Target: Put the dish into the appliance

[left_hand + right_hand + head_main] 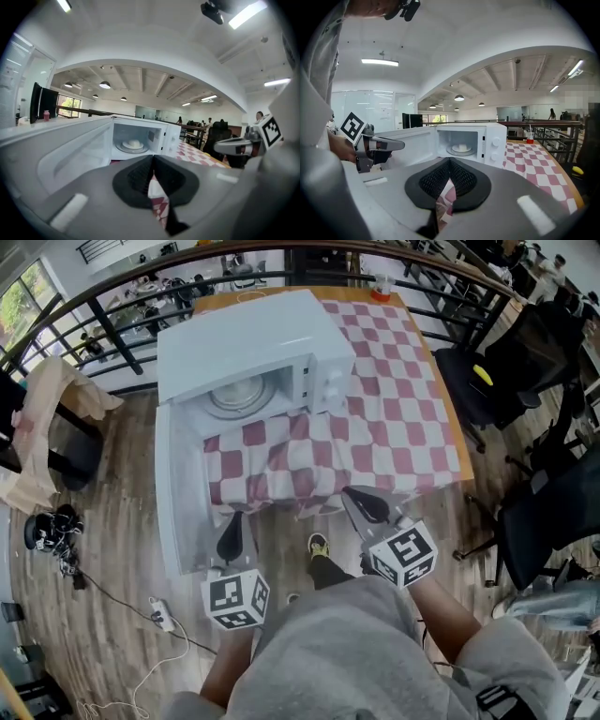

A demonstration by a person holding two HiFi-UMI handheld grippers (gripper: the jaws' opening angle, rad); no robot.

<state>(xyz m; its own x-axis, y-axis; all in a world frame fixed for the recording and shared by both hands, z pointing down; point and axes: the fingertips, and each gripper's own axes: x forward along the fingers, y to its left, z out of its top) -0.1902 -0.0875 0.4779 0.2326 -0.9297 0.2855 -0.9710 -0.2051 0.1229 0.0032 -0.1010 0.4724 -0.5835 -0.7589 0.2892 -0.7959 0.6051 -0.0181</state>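
A white microwave (pixel 246 357) stands on the left part of a table with a red-and-white checked cloth (pixel 394 418). Its door (pixel 173 493) hangs open toward me on the left. A white dish (pixel 239 392) lies on the turntable inside; it also shows in the left gripper view (pixel 133 144) and the right gripper view (pixel 461 147). My left gripper (pixel 234 526) is in front of the open door, short of the table edge, shut and empty. My right gripper (pixel 359 501) hovers at the table's near edge, also shut with nothing in it.
A red cup (pixel 381 289) stands at the table's far edge. Black office chairs (pixel 525 362) crowd the right side. A dark railing (pixel 131 296) runs behind the table. Cables and a power strip (pixel 161 617) lie on the wooden floor at left.
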